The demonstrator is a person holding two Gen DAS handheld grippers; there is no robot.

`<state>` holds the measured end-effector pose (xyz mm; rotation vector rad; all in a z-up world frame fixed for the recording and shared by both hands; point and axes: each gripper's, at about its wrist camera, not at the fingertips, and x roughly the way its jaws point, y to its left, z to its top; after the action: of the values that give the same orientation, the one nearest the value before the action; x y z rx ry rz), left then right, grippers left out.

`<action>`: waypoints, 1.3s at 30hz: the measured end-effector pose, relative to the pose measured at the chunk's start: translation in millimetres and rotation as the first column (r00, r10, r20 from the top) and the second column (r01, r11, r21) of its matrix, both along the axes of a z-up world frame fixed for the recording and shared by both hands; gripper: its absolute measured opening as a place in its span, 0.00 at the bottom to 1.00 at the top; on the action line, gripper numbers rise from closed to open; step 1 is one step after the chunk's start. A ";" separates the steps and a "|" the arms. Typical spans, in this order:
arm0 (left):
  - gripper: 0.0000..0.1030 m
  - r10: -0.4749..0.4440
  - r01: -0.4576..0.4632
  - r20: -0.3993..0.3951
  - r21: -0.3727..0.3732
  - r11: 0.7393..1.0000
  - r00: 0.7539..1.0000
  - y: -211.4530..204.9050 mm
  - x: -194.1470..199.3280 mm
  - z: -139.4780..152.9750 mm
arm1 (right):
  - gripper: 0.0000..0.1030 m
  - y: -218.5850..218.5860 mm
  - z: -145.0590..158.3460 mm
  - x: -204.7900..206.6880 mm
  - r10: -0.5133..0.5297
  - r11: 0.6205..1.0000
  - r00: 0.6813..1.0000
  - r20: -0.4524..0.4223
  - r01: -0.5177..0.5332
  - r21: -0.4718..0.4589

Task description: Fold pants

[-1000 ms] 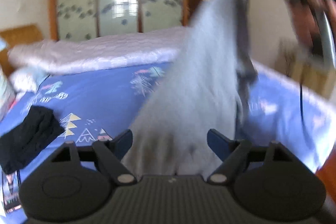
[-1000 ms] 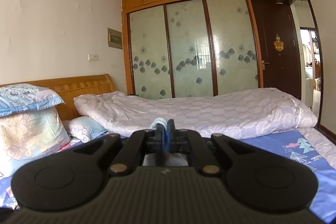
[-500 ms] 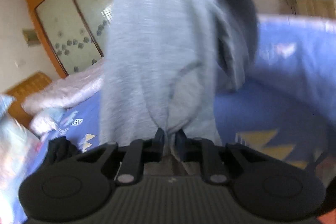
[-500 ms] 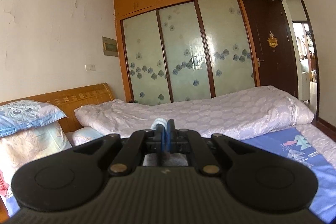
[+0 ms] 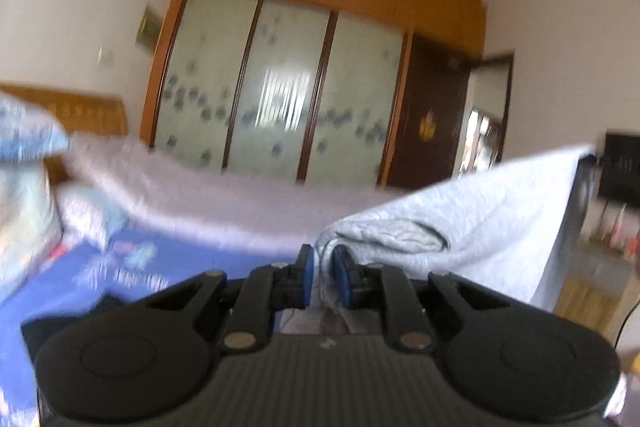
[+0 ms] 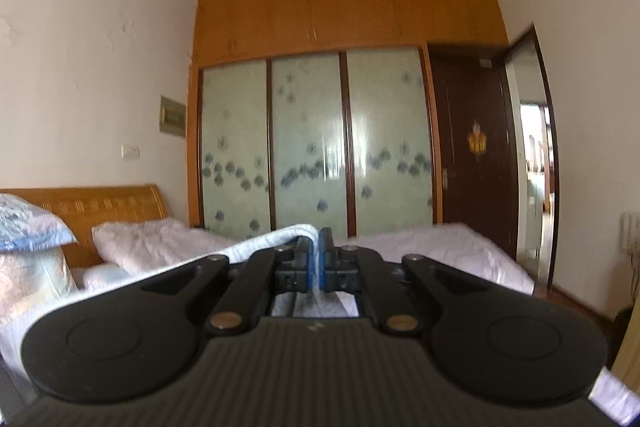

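Note:
The light grey pants [image 5: 480, 223] hang stretched in the air. In the left wrist view they run from my left gripper [image 5: 322, 277] up and to the right, towards a dark shape at the frame's edge. My left gripper is shut on a bunched fold of the pants between its blue pads. In the right wrist view my right gripper [image 6: 318, 259] is shut on an edge of the pants [image 6: 264, 245], and the cloth trails off to the left below it. Both grippers are held high above the bed and point about level.
Below lies a bed with a blue patterned sheet [image 5: 132, 267] and a pale pink quilt [image 6: 432, 247] along its far side. Pillows [image 6: 28, 247] lean on the wooden headboard at left. A dark garment [image 5: 68, 323] lies on the sheet. A wardrobe [image 6: 312, 147] and open door [image 6: 532, 163] stand behind.
My left gripper went from open around the hanging pants to shut on them, then rose so the cloth now stretches sideways. The right gripper rose a little, still shut on the pants.

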<state>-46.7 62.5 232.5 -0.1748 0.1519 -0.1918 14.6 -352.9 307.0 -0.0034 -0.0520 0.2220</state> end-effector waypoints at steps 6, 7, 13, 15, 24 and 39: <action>0.12 -0.112 0.119 0.134 -0.042 0.992 0.985 0.0 -26.8 64.7 | 0.05 -15.2 46.8 -45.4 0.011 0.997 0.987 0.160 -0.022 0.067; 0.12 -0.124 0.132 0.130 -0.054 0.990 0.984 0.9 -25.6 69.4 | 0.05 -16.7 50.7 -51.9 0.004 0.998 0.982 0.187 -0.016 0.064; 0.12 -0.158 0.150 -0.042 -0.146 0.978 0.987 2.9 23.8 47.7 | 0.05 -22.2 30.1 -43.9 0.001 0.999 0.983 0.186 -0.007 0.032; 0.12 -0.154 0.125 -0.150 -0.185 0.975 0.977 4.0 55.6 22.1 | 0.05 -19.2 11.2 -20.9 0.001 1.000 0.993 0.121 -0.001 0.002; 0.13 -0.016 -0.080 -0.452 -0.194 0.978 0.892 42.7 216.3 -67.7 | 0.07 5.2 -114.5 160.8 -0.023 0.996 0.966 -0.258 0.001 -0.085; 0.49 0.008 -0.188 -0.741 -0.160 0.969 0.672 85.9 172.3 -241.1 | 0.43 -40.3 -298.0 144.6 -0.043 0.999 0.766 -0.641 0.044 -0.015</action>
<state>125.6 148.4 -8.6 -0.4872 0.9439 -0.0139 159.2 -393.2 9.1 0.0738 0.6410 0.1660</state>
